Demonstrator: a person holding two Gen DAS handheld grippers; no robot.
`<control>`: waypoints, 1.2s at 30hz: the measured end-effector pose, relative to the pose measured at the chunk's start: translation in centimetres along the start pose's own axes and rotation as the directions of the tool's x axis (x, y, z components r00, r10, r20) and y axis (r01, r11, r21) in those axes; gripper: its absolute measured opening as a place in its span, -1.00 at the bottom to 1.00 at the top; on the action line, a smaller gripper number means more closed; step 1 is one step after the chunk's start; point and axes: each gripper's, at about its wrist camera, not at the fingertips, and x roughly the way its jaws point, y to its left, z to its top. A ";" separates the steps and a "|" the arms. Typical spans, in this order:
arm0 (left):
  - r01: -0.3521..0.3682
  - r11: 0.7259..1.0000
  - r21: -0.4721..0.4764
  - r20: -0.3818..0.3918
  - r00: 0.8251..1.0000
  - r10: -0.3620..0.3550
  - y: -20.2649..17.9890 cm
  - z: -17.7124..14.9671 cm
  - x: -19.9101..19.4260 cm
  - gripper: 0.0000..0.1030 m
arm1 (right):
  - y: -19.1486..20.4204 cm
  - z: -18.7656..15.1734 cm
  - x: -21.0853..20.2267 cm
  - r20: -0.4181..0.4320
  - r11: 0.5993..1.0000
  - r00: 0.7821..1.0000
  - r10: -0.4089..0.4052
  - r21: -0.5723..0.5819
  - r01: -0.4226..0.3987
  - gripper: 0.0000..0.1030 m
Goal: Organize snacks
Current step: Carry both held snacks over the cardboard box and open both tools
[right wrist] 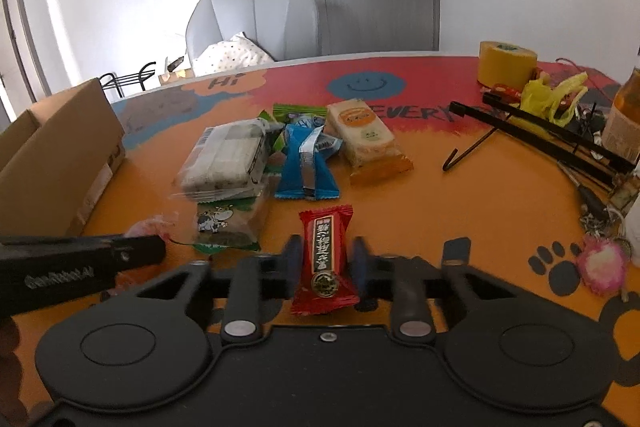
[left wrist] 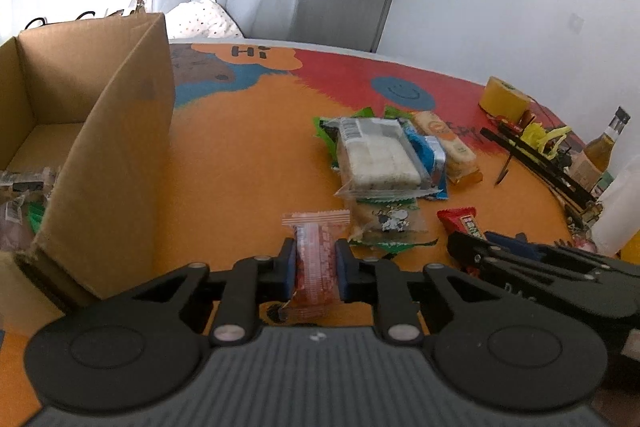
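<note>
Cardboard box [left wrist: 100, 131] on the table [left wrist: 248, 155] at left, snack pile [left wrist: 384, 155] at centre, tape roll [right wrist: 506, 63] and bottle [left wrist: 600, 147] far right, chair [right wrist: 256, 15] behind the table.

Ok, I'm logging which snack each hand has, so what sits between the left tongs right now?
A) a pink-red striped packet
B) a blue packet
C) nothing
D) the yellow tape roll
A: in the left wrist view the left tongs are closed on a pink-red striped packet, with its crimped end sticking out past the fingers.
</note>
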 end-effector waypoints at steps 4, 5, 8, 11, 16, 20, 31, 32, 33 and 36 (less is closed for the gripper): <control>0.014 1.000 -0.002 0.019 1.000 -0.014 -0.1 0.3 -0.8 -0.64 | -0.1 0.0 -1.0 0.023 1.000 1.000 0.008 0.008 -0.008 -0.63; 0.018 1.000 -0.003 0.024 1.000 -0.018 -0.1 0.4 -1.0 -0.65 | -0.1 0.1 -1.3 0.028 1.000 1.000 0.010 0.012 -0.011 -0.63; 0.027 1.000 -0.006 0.037 0.999 -0.027 -0.1 0.7 -1.7 -0.65 | 0.0 0.4 -2.1 0.046 1.000 0.999 0.017 0.023 -0.018 -0.63; 0.034 0.999 -0.005 0.059 0.998 -0.034 -0.2 1.1 -2.6 -0.65 | 0.3 0.8 -2.8 0.067 0.999 0.997 0.029 0.027 -0.031 -0.63; 0.040 0.999 0.000 0.095 0.995 -0.040 -0.3 2.1 -4.0 -0.65 | 1.0 1.7 -3.9 0.094 0.998 0.994 0.055 0.028 -0.058 -0.63; 0.043 0.999 0.005 0.129 0.991 -0.043 -0.2 3.0 -5.2 -0.65 | 1.5 2.6 -4.5 0.119 0.997 0.990 0.071 0.030 -0.076 -0.63; 0.009 1.000 -0.018 0.201 0.980 -0.005 2.2 5.2 -8.3 -0.65 | 4.2 5.1 -5.4 0.176 0.988 0.972 0.153 0.000 -0.155 -0.63; 0.006 1.000 -0.023 0.206 0.978 -0.001 2.5 5.4 -8.6 -0.65 | 4.6 5.3 -5.3 0.178 0.986 0.970 0.163 -0.008 -0.164 -0.63; 0.005 1.000 -0.027 0.210 0.978 0.001 2.8 5.6 -8.9 -0.65 | 5.0 5.5 -5.4 0.180 0.985 0.969 0.170 -0.014 -0.170 -0.63; -0.010 0.999 -0.040 0.230 0.973 0.019 3.7 6.1 -9.7 -0.65 | 6.0 6.0 -5.3 0.183 0.980 0.963 0.197 -0.031 -0.195 -0.63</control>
